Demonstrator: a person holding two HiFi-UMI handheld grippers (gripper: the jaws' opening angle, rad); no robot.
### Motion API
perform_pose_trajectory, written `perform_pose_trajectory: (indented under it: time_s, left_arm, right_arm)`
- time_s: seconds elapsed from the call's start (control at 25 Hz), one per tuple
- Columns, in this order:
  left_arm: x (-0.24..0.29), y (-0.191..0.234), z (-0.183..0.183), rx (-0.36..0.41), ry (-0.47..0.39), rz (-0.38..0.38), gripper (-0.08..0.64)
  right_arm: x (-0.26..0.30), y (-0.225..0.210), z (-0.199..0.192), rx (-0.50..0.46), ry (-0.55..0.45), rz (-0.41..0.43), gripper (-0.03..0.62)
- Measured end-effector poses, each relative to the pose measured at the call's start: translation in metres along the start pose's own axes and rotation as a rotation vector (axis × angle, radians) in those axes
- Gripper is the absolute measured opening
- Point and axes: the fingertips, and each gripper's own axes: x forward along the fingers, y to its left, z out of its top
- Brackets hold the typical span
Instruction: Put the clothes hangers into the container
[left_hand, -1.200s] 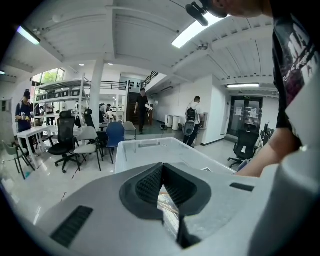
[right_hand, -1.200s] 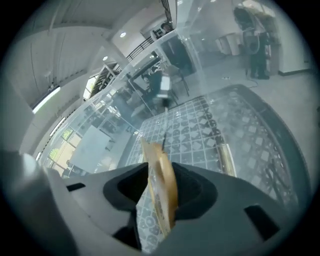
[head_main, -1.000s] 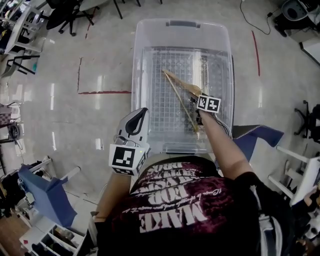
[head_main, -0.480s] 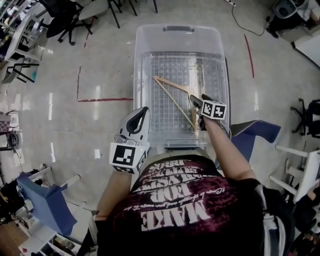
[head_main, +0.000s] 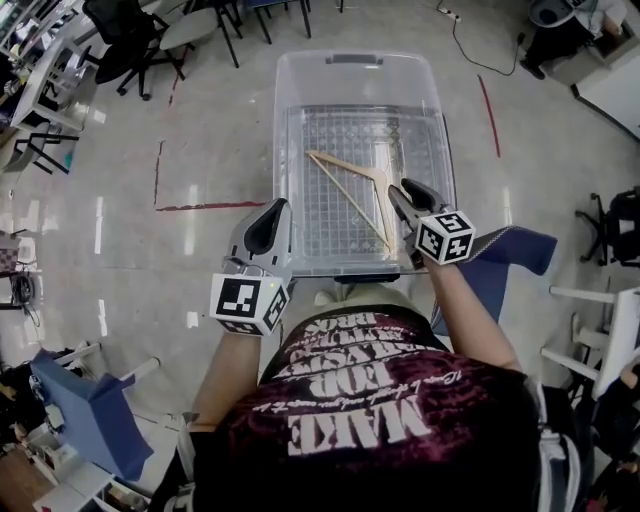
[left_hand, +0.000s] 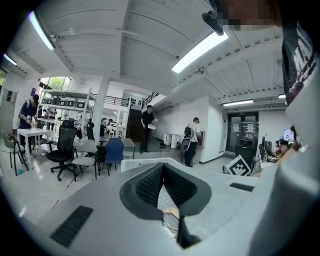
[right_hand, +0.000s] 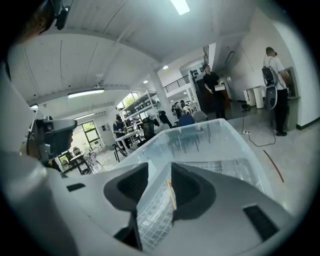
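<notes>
A wooden clothes hanger (head_main: 360, 190) lies flat on the gridded floor of the clear plastic container (head_main: 355, 60). My right gripper (head_main: 405, 192) hovers over the container's near right corner, clear of the hanger. Its jaws are closing with nothing between them. In the right gripper view the gap (right_hand: 159, 172) shows the container (right_hand: 210, 140) and a strip of the hanger (right_hand: 171, 195). My left gripper (head_main: 268, 215) sits at the container's near left edge, shut and empty. In the left gripper view its pads (left_hand: 150, 182) meet, with a bit of hanger wood (left_hand: 170, 215) below.
Office chairs (head_main: 150, 30) stand at the far left. Red tape lines (head_main: 205, 207) mark the floor left of the container. A blue seat (head_main: 510, 255) is at the right and another (head_main: 85, 400) at the lower left. People (left_hand: 146, 127) stand far off.
The hanger left my right gripper and now lies on the container floor. The right gripper pulled back toward the near edge and began closing. The left gripper shifted slightly forward.
</notes>
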Motion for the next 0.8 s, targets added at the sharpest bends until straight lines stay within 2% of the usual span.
perform_pose_trajectory:
  time_s: [0.28,0.56,0.8]
  left_arm:
    - [-0.027,-0.005,0.005,-0.033,-0.042,-0.018,0.006]
    - [-0.052,-0.009,0.015,-0.010,-0.077,-0.045,0.006]
    - [-0.071,-0.009,0.019,0.000,-0.108,-0.067,0.006]
  right_arm:
    - [-0.050,0.029,0.037,-0.093,-0.115,-0.035,0.005]
    - [-0.088,0.071,0.068,-0.308,-0.168,-0.077,0.003]
    - [-0.114,0.095,0.076,-0.302,-0.229,-0.088,0.003]
